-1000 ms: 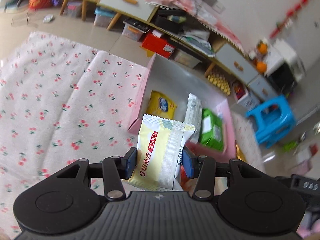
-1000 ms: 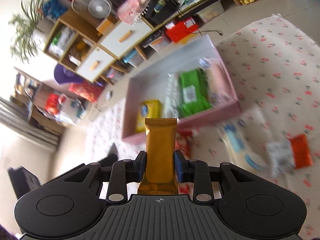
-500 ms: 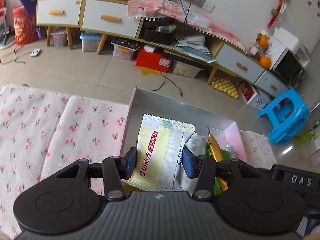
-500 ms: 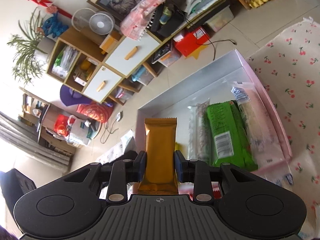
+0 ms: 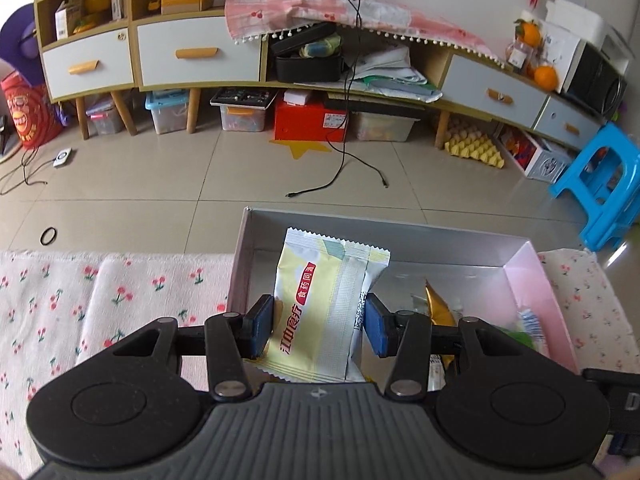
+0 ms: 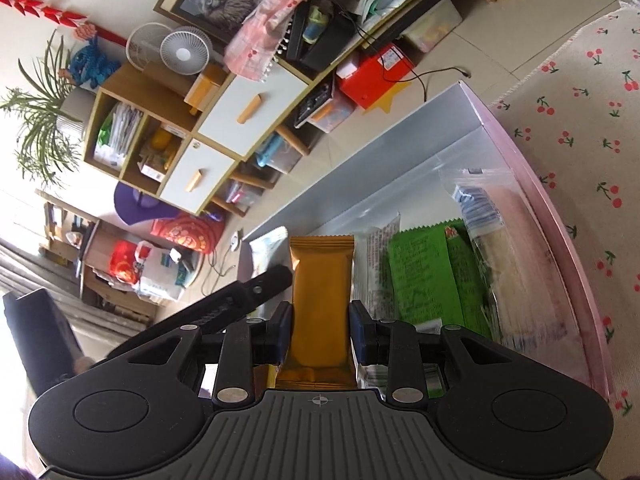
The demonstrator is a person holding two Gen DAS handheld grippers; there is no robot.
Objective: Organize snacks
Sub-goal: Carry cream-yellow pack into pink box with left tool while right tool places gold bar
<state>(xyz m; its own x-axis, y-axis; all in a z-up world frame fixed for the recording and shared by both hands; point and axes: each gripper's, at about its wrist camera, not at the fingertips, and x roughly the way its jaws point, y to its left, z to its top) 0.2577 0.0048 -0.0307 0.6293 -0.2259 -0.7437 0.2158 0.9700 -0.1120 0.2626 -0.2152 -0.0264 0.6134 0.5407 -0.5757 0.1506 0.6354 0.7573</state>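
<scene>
My left gripper (image 5: 316, 330) is shut on a pale yellow snack packet (image 5: 320, 304) with a red label, held over the left part of the pink box (image 5: 532, 276). My right gripper (image 6: 320, 338) is shut on a gold-orange snack bar (image 6: 320, 300), held over the same pink box (image 6: 560, 240). In the right wrist view the box holds a green packet (image 6: 428, 276), a silvery packet (image 6: 378, 256) and a clear bag (image 6: 496, 240). The gold bar's tip (image 5: 438, 308) shows in the left wrist view, and the left gripper's finger (image 6: 248, 292) in the right wrist view.
The box sits on a cherry-print cloth (image 5: 120, 292) on a tiled floor. Low cabinets with drawers (image 5: 200, 56), storage bins and a red box (image 5: 310, 120) line the wall. A blue stool (image 5: 604, 184) stands at the right. A black cable (image 5: 340, 172) lies on the floor.
Both grippers have moved forward over the pink box, still holding their packets. The left view has tilted up toward the cabinets; the right gripper is lower and closer to the box's contents.
</scene>
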